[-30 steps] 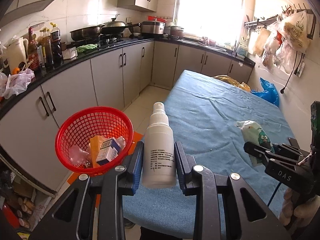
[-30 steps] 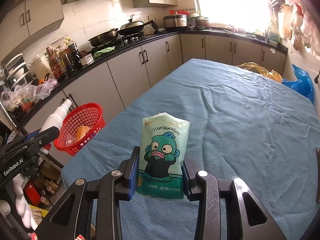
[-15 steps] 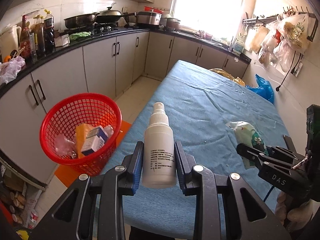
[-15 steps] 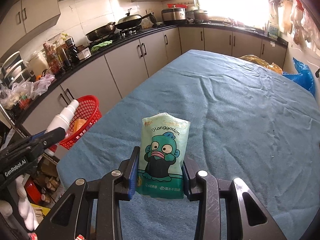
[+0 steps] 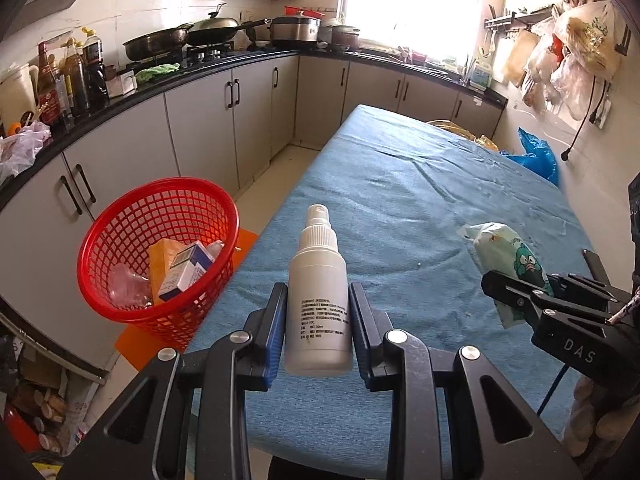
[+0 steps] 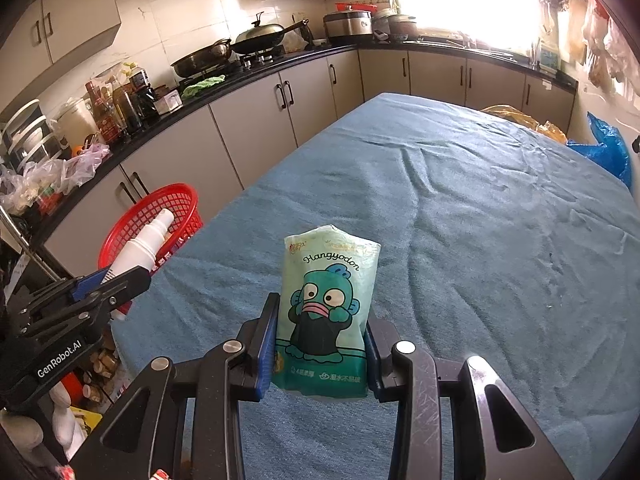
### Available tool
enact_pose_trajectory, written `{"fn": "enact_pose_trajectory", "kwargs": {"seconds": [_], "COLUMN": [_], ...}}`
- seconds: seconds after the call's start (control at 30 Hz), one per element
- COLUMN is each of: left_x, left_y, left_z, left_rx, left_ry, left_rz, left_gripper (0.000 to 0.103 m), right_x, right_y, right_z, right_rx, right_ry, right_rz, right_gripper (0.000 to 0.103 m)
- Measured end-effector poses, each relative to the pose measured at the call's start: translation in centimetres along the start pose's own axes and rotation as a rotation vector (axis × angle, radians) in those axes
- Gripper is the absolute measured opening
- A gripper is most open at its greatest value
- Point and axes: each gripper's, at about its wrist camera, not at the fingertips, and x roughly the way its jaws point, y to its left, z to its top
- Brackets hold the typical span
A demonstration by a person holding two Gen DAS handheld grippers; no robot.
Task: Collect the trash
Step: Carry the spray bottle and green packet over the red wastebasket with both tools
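Left gripper (image 5: 318, 322) clamps white plastic spray bottle (image 5: 318, 300), right gripper (image 6: 320, 350) clamps green cartoon wipes pack (image 6: 326, 316); both w/ drops left into part-filled red mesh basket (image 5: 160, 248) off tabletop's left edge

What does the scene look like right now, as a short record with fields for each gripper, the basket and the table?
left gripper: shut on white spray bottle, held upright over the table's near edge
right gripper: shut on green tissue pack, held upright above the table
red basket: on the floor left of the table, holding an orange box, a blue-and-white carton and clear plastic
table: covered with a blue cloth
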Motion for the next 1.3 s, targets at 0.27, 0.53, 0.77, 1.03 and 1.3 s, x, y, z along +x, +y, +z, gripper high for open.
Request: {"fn": "enact_pose_trajectory", "kwargs": {"seconds": [0.27, 0.53, 0.77, 1.03, 1.3], "left_x": [-0.4, -1.2, -2.3, -4.2, -5.1], "left_y": [1.1, 3.1, 5.6, 8.6, 11.3], "left_z": [-0.2, -0.4, -0.5, -0.4, 0.2], "left_rx": [-0.023, -0.061, -0.117, -0.158, -0.164], "left_ry": [-0.005, -0.021, -0.033, -0.073, -0.106], "left_rz": [0.014, 0.026, 0.020, 0.045, 0.126], "left_gripper": [0.029, 0.029, 0.029, 0.029, 0.029], "right_x": [0.4, 0.8, 1.1, 1.9, 3.2], "right_y": [1.4, 2.5, 3.8, 6.5, 9.6], "right_z": [-0.2, -0.4, -0.4, -0.6, -0.4], "right_rx": [-0.025, -0.044, -0.057, -0.102, -0.159], "right_ry": [0.010, 0.024, 0.036, 0.049, 0.070], "right_rz": [0.013, 0.016, 0.025, 0.043, 0.072], "right_gripper": [0.039, 0.039, 0.039, 0.039, 0.039]}}
